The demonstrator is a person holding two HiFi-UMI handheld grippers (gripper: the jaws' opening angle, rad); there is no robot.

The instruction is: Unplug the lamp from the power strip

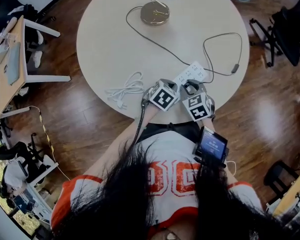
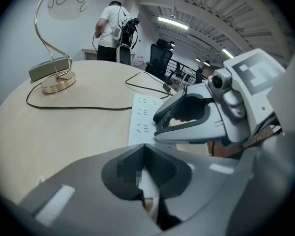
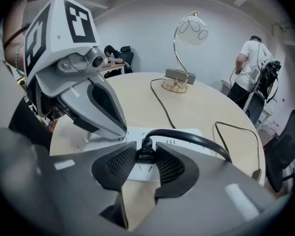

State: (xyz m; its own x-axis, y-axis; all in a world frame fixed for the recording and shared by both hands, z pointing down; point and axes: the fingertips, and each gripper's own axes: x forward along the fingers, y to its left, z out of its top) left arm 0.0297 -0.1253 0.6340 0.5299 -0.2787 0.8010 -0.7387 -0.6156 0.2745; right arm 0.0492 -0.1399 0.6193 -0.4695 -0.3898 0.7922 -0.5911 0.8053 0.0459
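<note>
My left gripper [image 2: 143, 147] has its jaws together, tips seemingly down on the near end of the white power strip [image 2: 145, 114], by the near edge of the counter [image 2: 64, 132]; I'd press there to pin it. To the right, my right gripper [image 3: 146, 162] stands open around the black plug [image 3: 146, 154] of the lamp [image 3: 194, 31]. I'd close squarely on the plug body, not the cord, then pull straight out.

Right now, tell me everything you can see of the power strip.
The power strip is a flat white bar, plastic by its look, with rows of sockets, lying near the table's near edge. A black plug with its cord sits in it, between the right gripper's jaws. The shut left gripper's tip is at its near end.
</note>
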